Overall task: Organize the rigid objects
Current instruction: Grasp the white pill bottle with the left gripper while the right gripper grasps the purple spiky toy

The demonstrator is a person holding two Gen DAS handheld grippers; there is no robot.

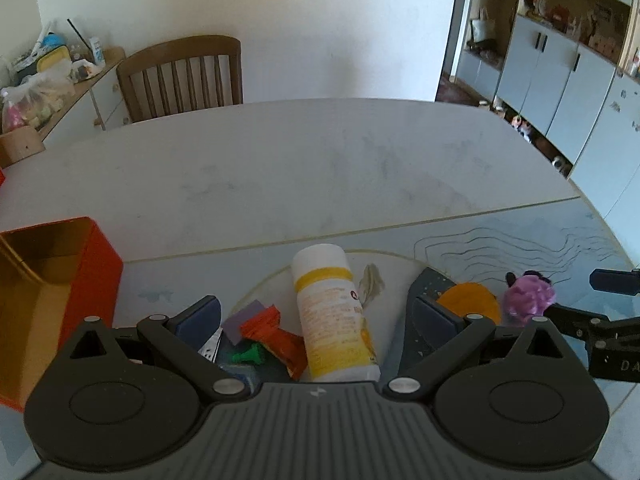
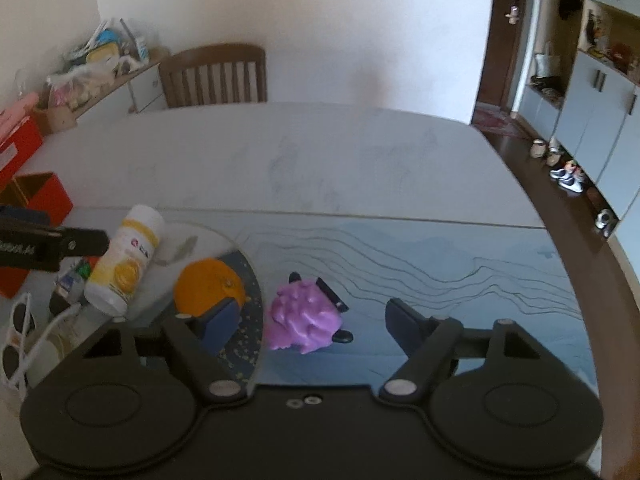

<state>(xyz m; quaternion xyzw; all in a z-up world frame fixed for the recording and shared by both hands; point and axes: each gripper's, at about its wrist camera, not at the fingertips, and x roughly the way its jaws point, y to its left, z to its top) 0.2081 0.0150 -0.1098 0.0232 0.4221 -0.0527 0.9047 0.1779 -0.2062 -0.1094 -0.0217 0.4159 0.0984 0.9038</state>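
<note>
A: What stood farthest left on the bench?

B: An open orange box with a gold lining, upright at the left edge. Just right of it, the left hand-held gripper hung with its jaws spread wide and nothing between the pads.

A: What lay under that gripper?

B: A small heap: a purple block, a crumpled orange wrapper and a green piece, close together. Beside them a white bottle with yellow bands lay on its side, its cap end pointing away from the camera. It sat between the two fingers without touching either.

A: And further right?

B: An orange disc rested on a dark speckled wedge of the placemat, near the bottle. Right of that, well clear of the disc, a purple lumpy toy with black parts sat on the blue wave-patterned mat.

A: Where was the right hand-held gripper?

B: It hovered over the toy, jaws wide open, the toy between the fingers but closer to the left one. No pad appeared to touch it. In that view white sunglasses lay at the far left edge.

A: Behind the bench?

B: A wooden chair stood against the white wall.
</note>
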